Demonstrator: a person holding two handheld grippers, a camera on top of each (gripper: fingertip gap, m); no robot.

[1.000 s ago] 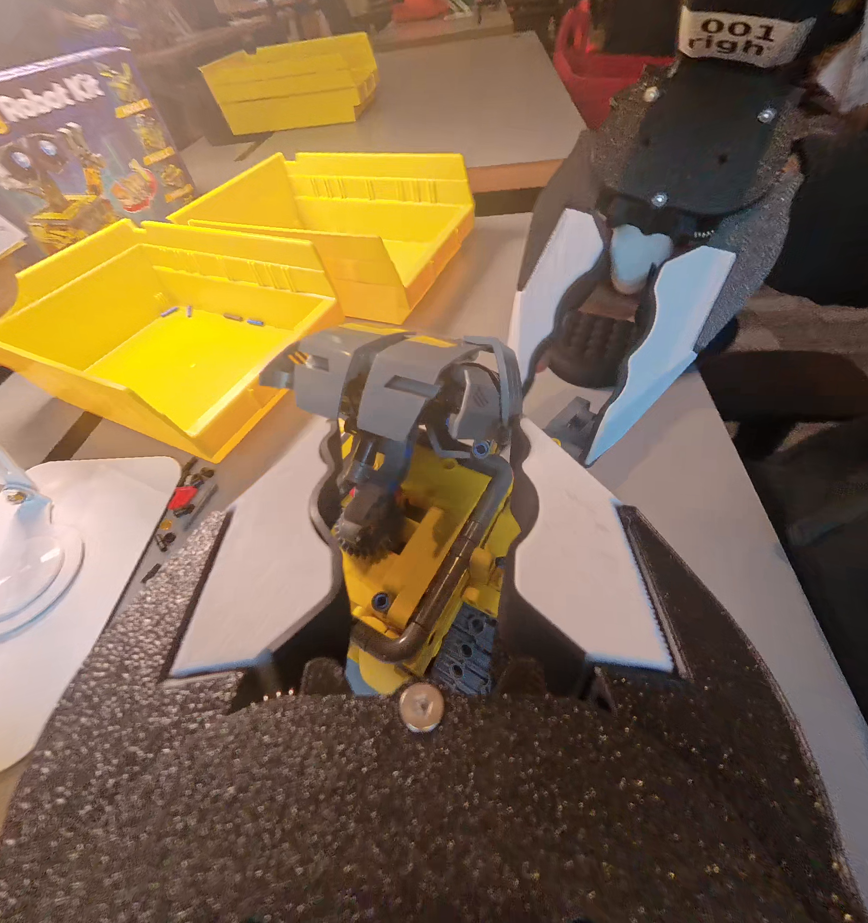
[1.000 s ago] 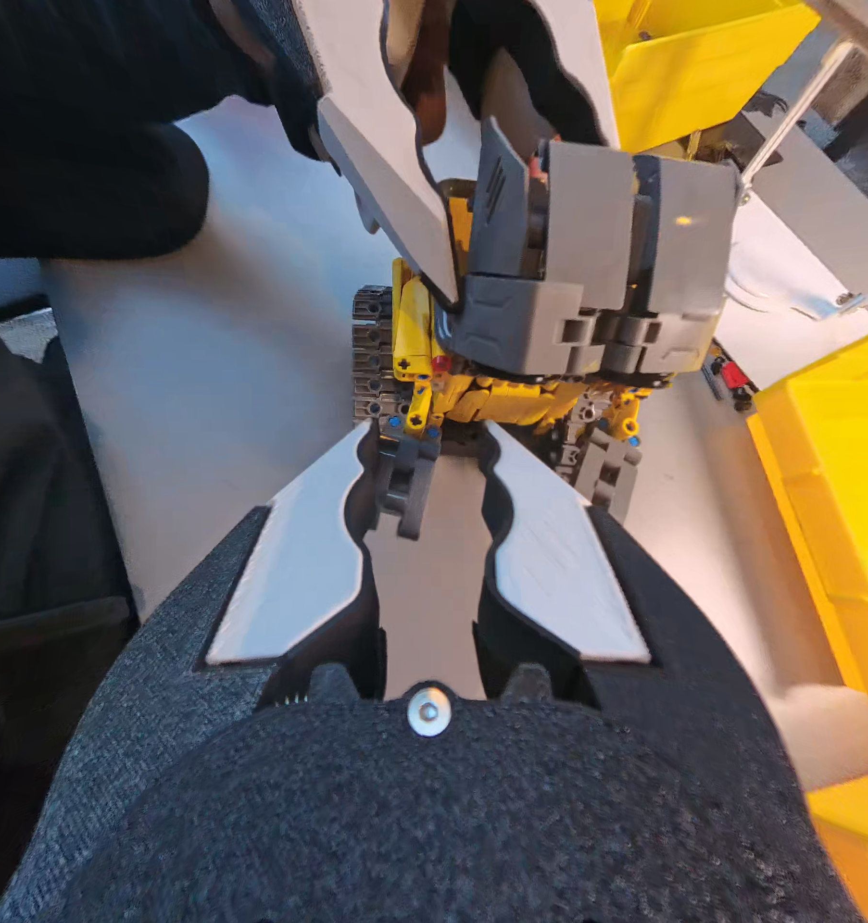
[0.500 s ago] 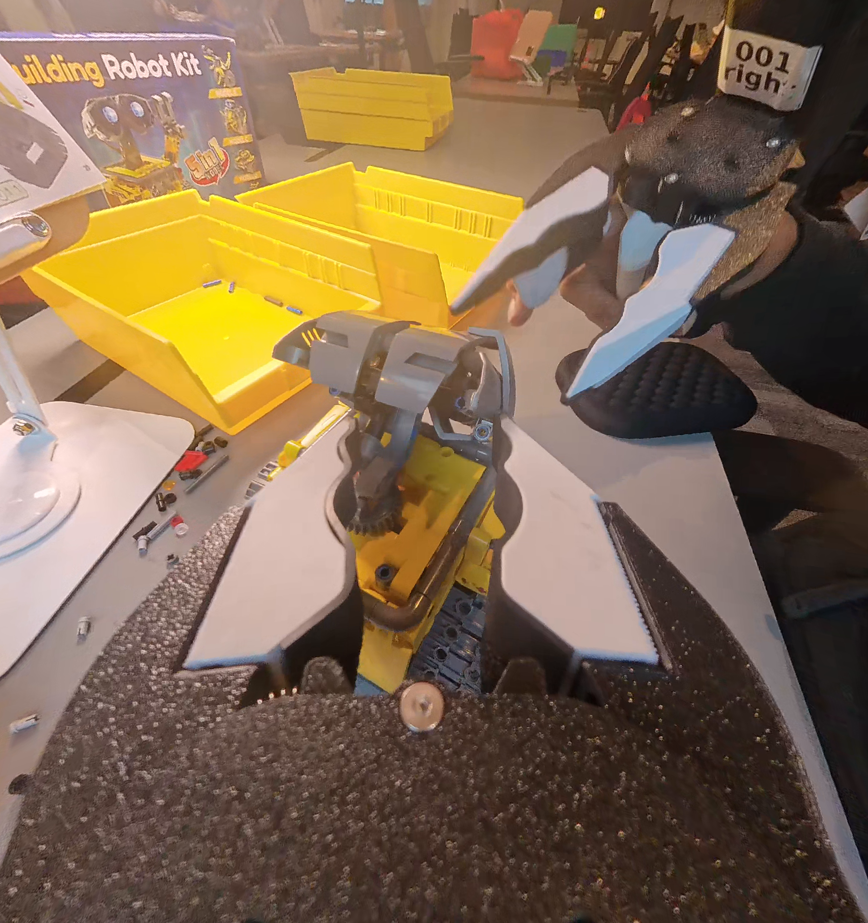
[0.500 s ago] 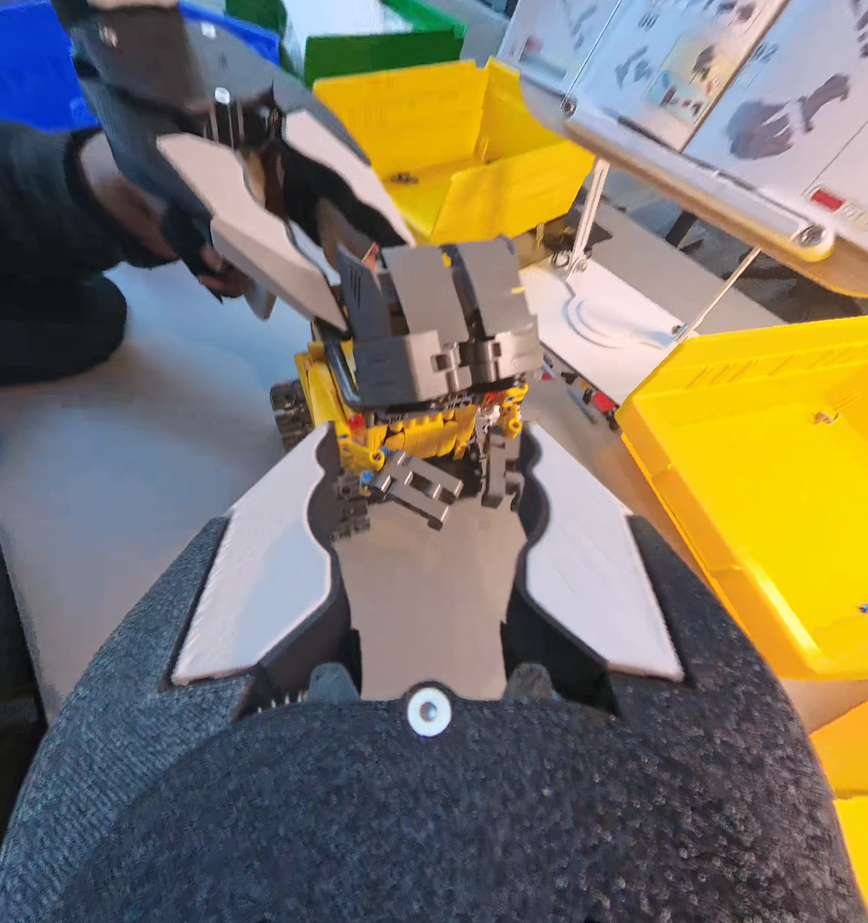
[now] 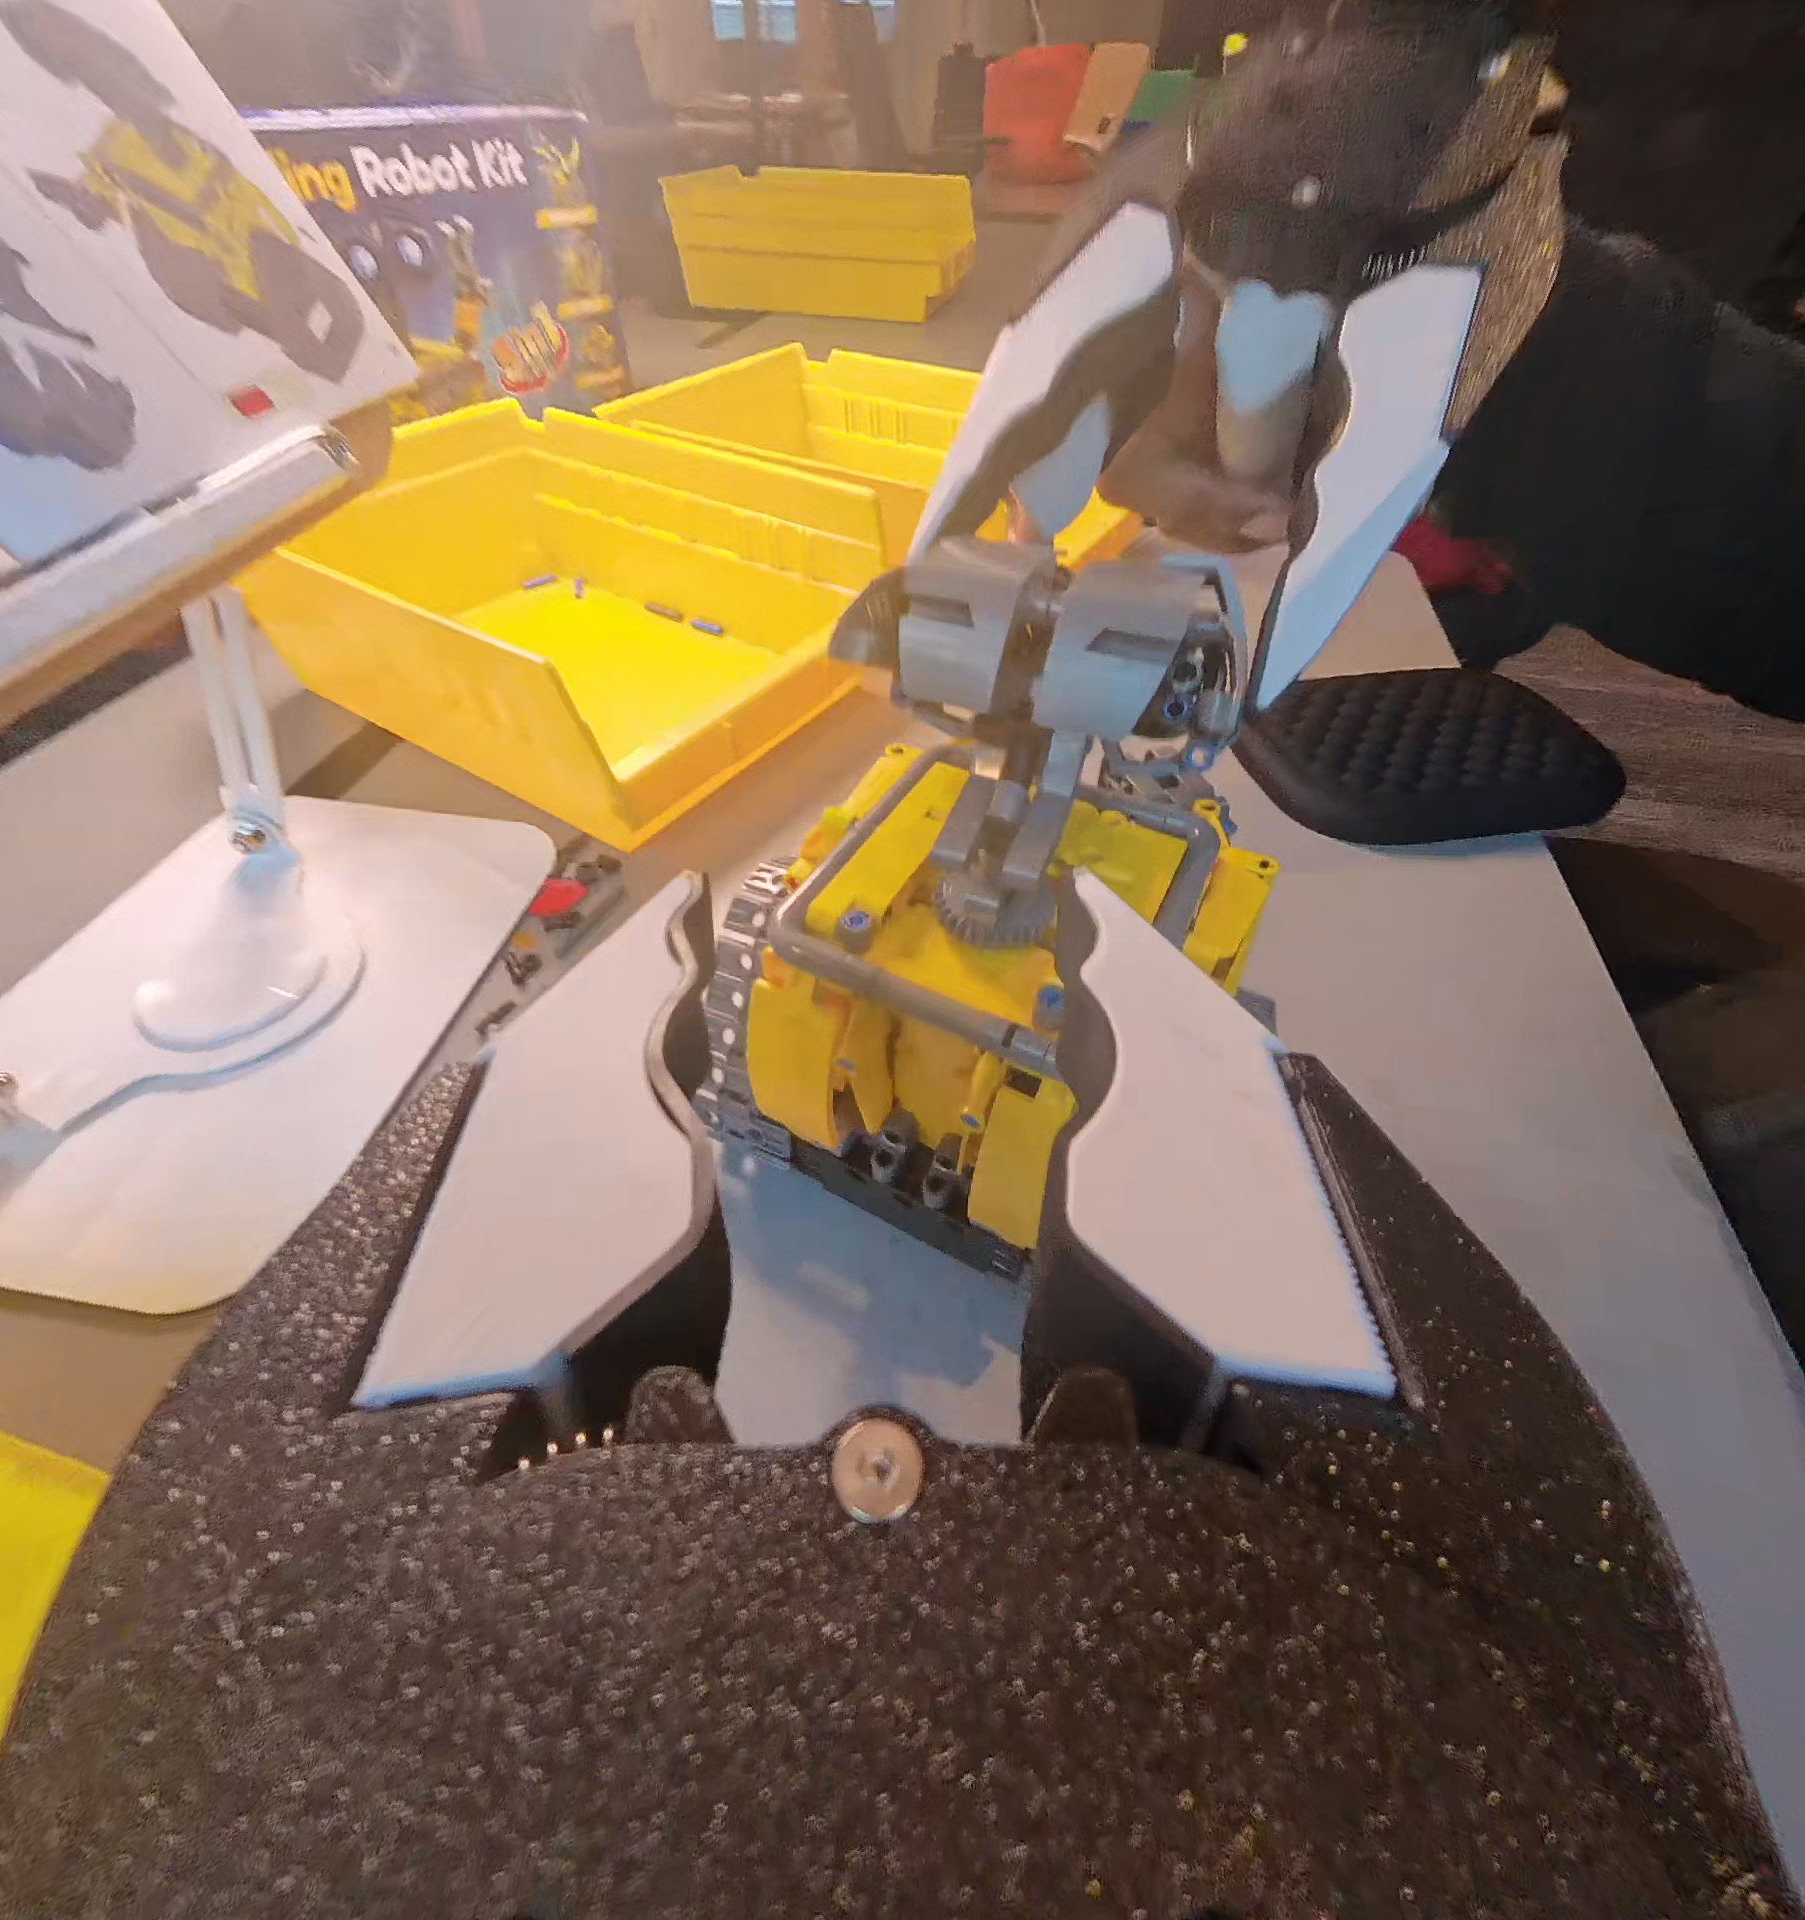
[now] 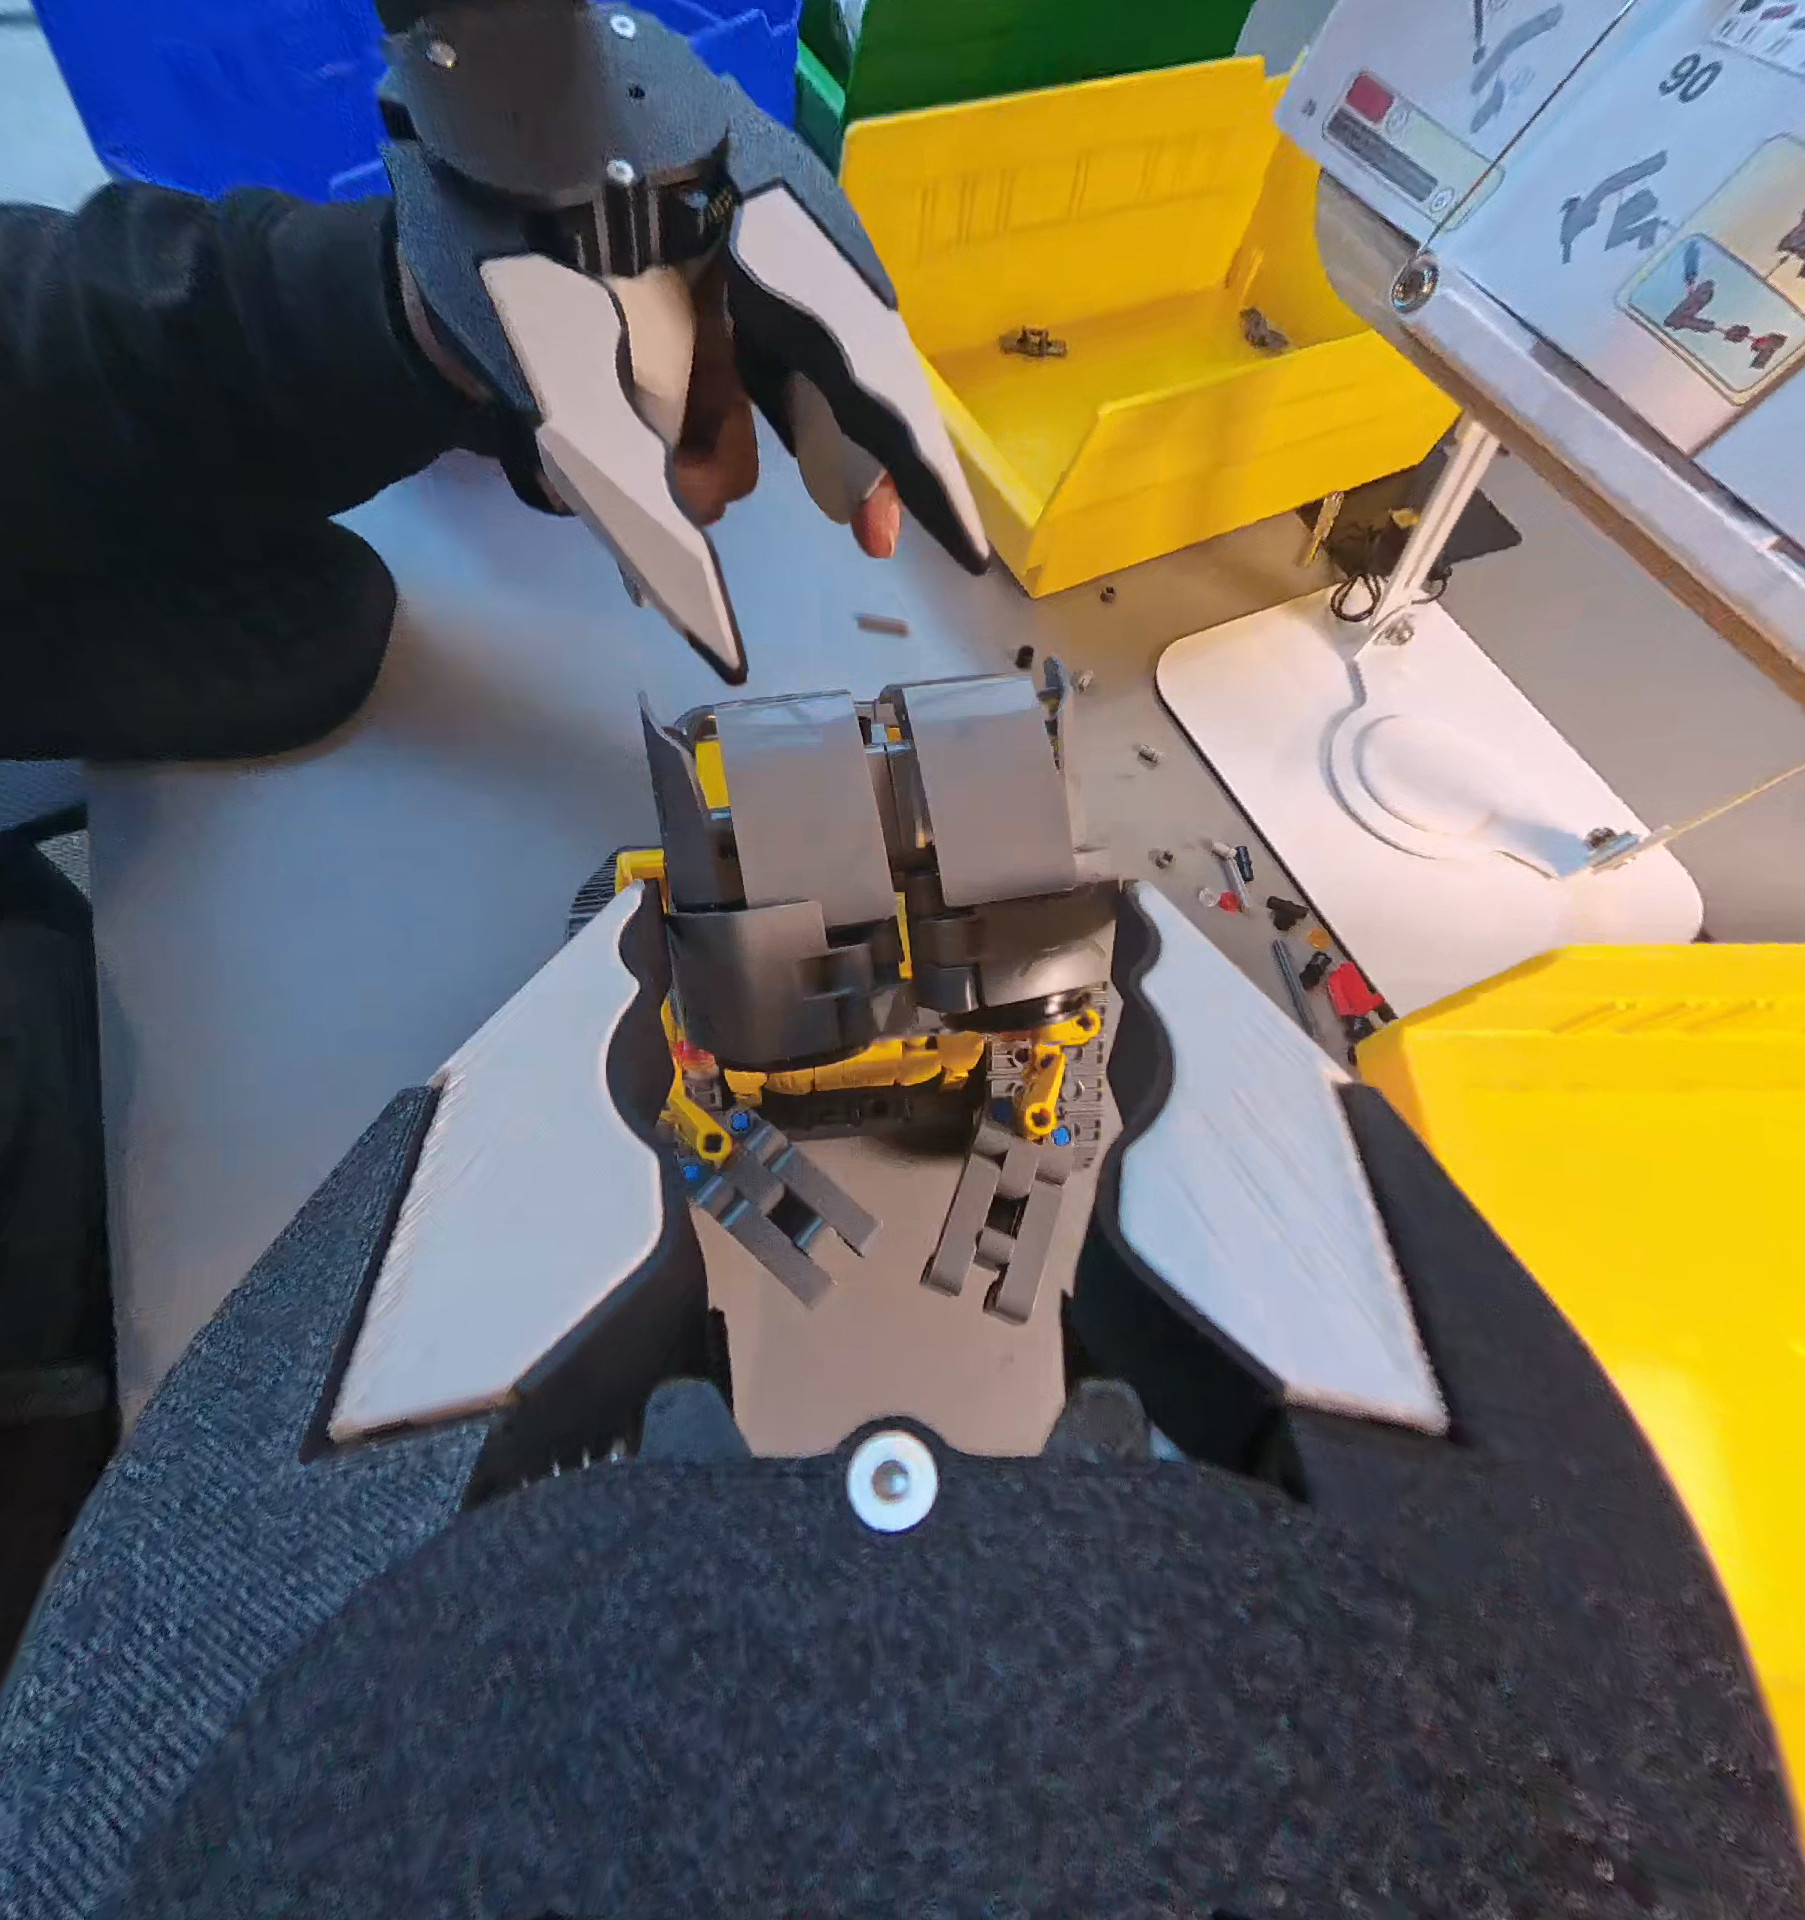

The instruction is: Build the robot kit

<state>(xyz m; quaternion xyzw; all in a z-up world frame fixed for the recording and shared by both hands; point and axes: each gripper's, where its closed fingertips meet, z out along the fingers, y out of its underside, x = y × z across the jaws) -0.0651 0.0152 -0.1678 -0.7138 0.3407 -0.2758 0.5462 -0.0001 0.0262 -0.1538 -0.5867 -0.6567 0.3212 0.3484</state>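
On the grey table [image 5: 1449, 1091], near yellow bins [image 5: 441, 665], hovering wide open around the upright brick robot [image 5: 877, 1039] (yellow body, grey head), gripping nothing: left gripper [image 5: 882, 883] behind, right gripper [image 6: 877, 894] in front.

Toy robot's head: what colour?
Grey, on a yellow body; the head shows best in the left wrist view.

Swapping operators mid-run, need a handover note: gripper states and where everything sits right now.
Left gripper: open, empty, close behind the toy robot.
Right gripper: open, empty, above the robot's grey head, a finger on either side; contact unclear.
Toy robot: upright on the table, head and arms attached.
Loose small parts lie beside the white stand base; yellow bin holds a few pieces.
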